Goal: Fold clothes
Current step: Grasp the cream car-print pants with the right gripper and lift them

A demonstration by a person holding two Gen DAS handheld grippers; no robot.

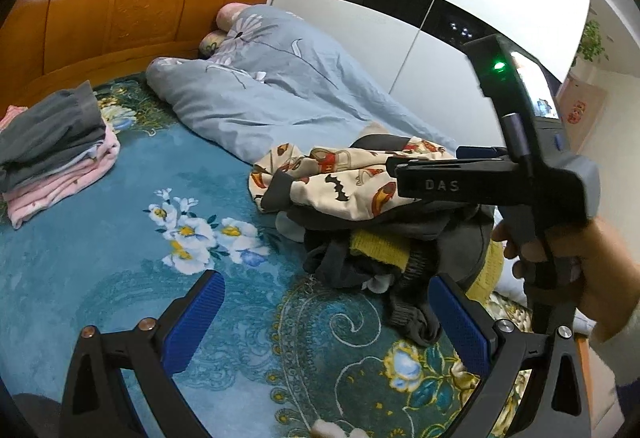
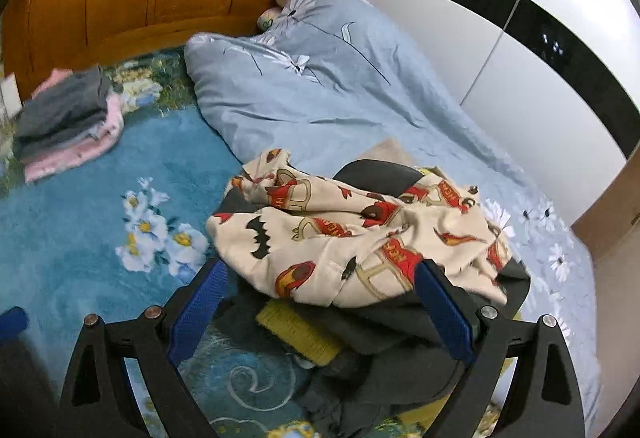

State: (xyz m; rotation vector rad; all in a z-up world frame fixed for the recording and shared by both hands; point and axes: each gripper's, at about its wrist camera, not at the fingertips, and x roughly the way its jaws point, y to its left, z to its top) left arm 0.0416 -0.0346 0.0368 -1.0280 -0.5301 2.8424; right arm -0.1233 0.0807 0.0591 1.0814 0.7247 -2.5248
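A: Grippers, nearest first?
B: Left gripper spread wide over teal floral bedspread, holding nothing. Right gripper spread, its blue pads either side of the unfolded heap.
A: Clothes?
B: Cream cartoon-print garment tops the dark heap mid-bed; folded grey-and-pink stack farther left, near the carved wooden headboard.

Yellow garment mostly buried

A rumpled heap of unfolded clothes, topped by a cream cartoon-print garment, lies on the bed; a folded stack sits well apart.
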